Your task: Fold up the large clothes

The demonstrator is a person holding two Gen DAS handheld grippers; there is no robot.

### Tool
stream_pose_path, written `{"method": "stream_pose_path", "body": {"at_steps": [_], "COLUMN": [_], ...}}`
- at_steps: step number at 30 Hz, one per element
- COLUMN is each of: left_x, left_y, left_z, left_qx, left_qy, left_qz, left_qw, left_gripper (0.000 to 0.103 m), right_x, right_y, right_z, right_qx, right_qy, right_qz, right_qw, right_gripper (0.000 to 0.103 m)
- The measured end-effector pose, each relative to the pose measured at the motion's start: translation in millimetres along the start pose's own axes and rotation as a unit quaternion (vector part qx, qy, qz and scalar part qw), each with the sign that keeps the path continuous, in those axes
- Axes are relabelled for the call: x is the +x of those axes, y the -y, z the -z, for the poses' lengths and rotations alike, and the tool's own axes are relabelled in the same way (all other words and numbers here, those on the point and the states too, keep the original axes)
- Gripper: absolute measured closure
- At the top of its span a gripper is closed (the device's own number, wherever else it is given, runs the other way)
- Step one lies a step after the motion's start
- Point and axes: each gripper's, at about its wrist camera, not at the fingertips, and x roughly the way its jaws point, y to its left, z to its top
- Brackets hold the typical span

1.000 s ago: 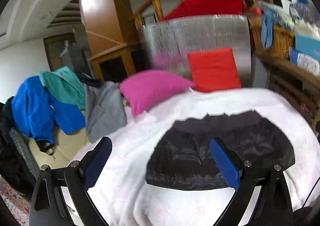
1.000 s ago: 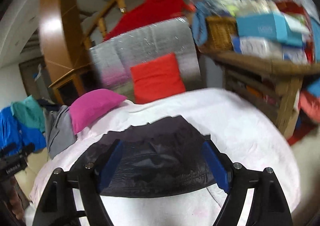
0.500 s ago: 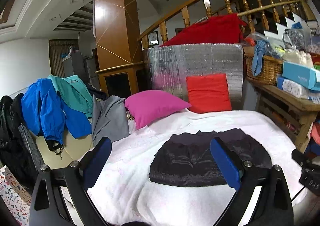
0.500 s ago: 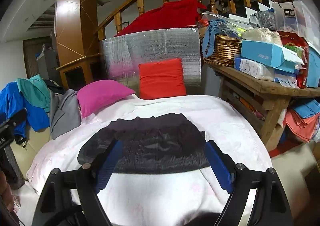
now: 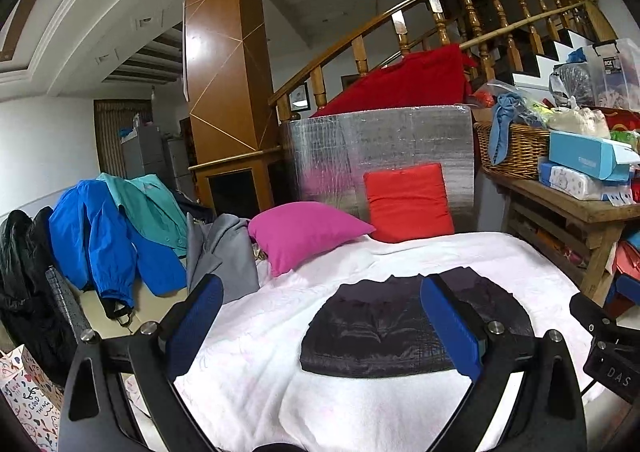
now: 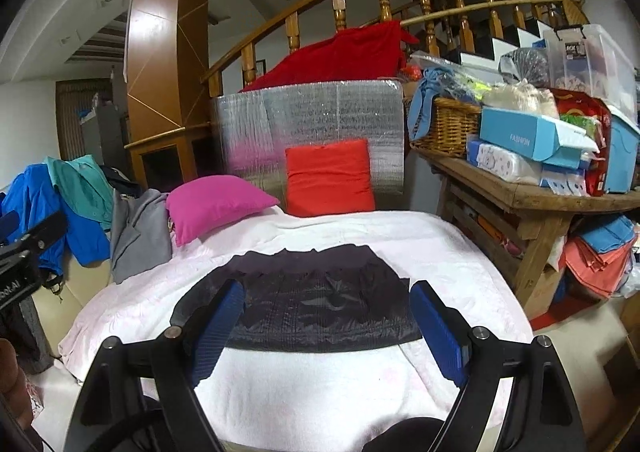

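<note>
A folded black quilted garment lies flat on the white blanket that covers the bed. My left gripper hangs open in front of it, well back from the cloth, nothing between its blue pads. In the right wrist view my right gripper is also open and empty, held back from the garment's near edge. The right gripper's black body shows at the right edge of the left wrist view, and the left gripper's body at the left edge of the right wrist view.
A pink pillow and a red cushion rest at the bed's far end against a silver foil panel. Blue, teal and grey clothes hang at the left. A cluttered wooden table stands on the right.
Both grippers have drawn back and up from the black garment, which now looks smaller and farther off. Both stay open and empty; the garment has not moved.
</note>
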Motion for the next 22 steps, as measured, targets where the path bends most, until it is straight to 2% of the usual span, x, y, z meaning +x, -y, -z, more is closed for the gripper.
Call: {"method": "stream_pose_path", "body": {"at_steps": [5,13,19,22], "left_x": [-3.1,-3.7,-3.3,-1.7], "left_y": [-0.1,-7.3,-11.0,-10.1], "left_z": [2.8,5.0,7.0,8.8], "left_qx": [-0.001,-0.010,-0.016,-0.018], "left_qy": [-0.003,-0.002,0.001,0.011], "left_qz": [0.004,0.000,0.013,0.002], "left_qw": [1.0000,1.0000,0.9998,0.9998], "left_gripper": [0.004,0.004,0.004,0.004], "right_x": [-7.0,-2.6,0.9,3.3], "right_y": [-7.5,-11.7,-14.9,-13.4], "right_z": [0.3,1.3,2.0,1.9], "right_qx": [-0.010,-0.011,-0.013,-0.010], "right_qy": [0.016,0.013,0.008,0.007], "right_qz": [0.007,0.008,0.006,0.007], "right_qw": [1.000,1.000,1.000,1.000], "right_gripper": [0.015,0.015,0.015,0.015]}}
